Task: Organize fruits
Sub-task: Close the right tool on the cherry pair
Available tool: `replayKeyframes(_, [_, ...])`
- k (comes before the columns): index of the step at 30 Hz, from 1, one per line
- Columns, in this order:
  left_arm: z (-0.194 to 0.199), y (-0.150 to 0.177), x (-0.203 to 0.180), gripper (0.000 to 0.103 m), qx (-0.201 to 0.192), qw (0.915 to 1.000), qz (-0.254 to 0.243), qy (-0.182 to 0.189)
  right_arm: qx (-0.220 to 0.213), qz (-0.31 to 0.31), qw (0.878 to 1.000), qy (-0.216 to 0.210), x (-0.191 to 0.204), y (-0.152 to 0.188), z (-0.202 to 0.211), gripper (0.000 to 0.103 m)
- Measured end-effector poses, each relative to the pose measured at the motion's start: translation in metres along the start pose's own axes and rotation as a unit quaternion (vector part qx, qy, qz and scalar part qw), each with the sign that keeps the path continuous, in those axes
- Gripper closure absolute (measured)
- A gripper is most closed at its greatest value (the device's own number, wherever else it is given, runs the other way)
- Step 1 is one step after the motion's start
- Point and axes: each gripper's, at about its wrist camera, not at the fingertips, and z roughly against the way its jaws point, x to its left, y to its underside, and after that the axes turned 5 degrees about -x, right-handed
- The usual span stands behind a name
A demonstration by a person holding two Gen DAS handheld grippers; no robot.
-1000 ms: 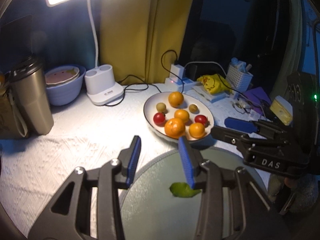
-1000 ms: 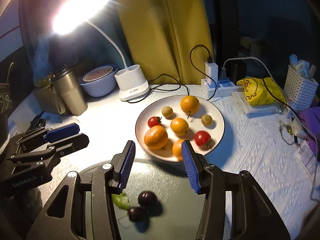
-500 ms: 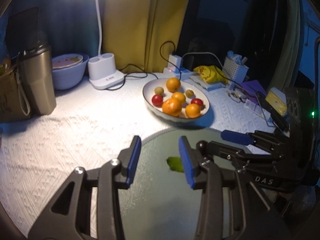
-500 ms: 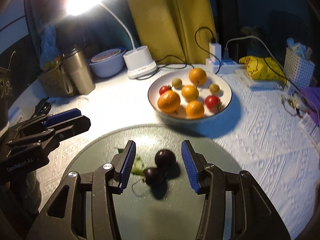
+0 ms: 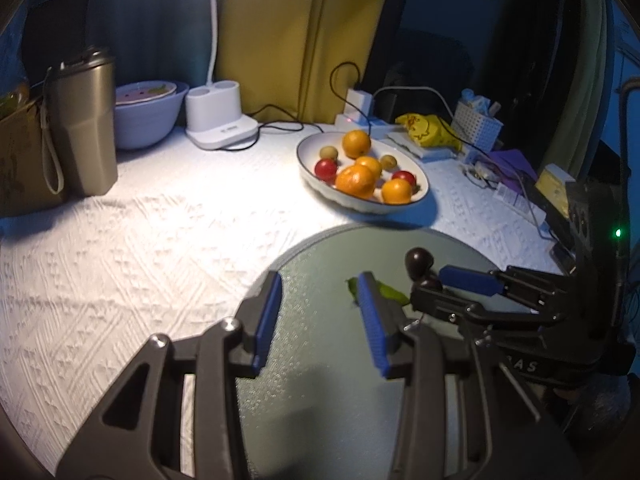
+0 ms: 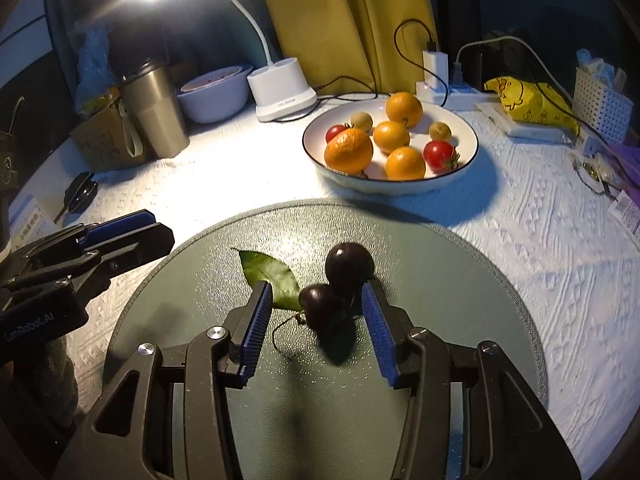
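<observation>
White bumpy surface holds a round mat. Right gripper gapes wide around two dark cherries, not squeezing them. Left gripper is wide open, holding nothing.

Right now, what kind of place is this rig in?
Probably a home desk or bedside table, not a kitchen: a desk lamp base, a charger on a power strip, a yellow curtain and a steel tumbler beside the fruit bowl.

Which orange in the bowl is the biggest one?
The wrinkly orange at the bowl's front left, beside a red tomato; the others are smaller and smoother.
</observation>
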Motion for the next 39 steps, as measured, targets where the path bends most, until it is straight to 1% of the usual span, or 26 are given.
replayKeyframes(2, [0.001,0.001,0.001,0.062,0.001,1.0000,0.001,0.000,0.004,0.000,1.000,0.000,0.001,0.002,-0.002,0.057])
replayKeyframes(3, [0.001,0.001,0.002,0.063,0.001,1.0000,0.002,-0.001,0.007,0.001,1.000,0.002,0.002,0.003,-0.004,0.062])
replayKeyframes(6, [0.001,0.001,0.003,0.062,0.000,1.0000,0.004,-0.002,0.009,0.011,1.000,0.009,0.005,0.003,-0.006,0.068])
replayKeyframes(9, [0.002,0.001,0.002,0.062,-0.001,1.0000,0.003,-0.002,0.011,0.019,1.000,0.015,0.007,0.004,-0.007,0.070])
replayKeyframes(11, [0.003,0.001,0.001,0.062,-0.001,1.0000,0.001,-0.002,0.010,0.020,1.000,0.014,0.007,0.004,-0.007,0.074])
replayKeyframes(19, [0.001,-0.001,-0.007,0.062,-0.001,1.0000,-0.008,-0.002,-0.001,0.022,1.000,-0.001,0.008,0.003,0.006,0.074])
replayKeyframes(24, [-0.001,-0.003,-0.018,0.062,0.001,0.9999,-0.017,0.001,-0.012,0.016,1.000,-0.001,0.001,0.001,0.019,0.074])
replayKeyframes(30, [-0.009,-0.005,-0.032,0.062,0.007,0.9996,-0.028,0.004,-0.020,-0.001,1.000,0.006,-0.020,0.000,0.030,0.074])
replayKeyframes(39, [-0.030,-0.010,-0.059,0.062,0.024,0.9985,-0.047,0.015,-0.026,-0.022,0.999,0.011,-0.050,0.001,0.030,0.074])
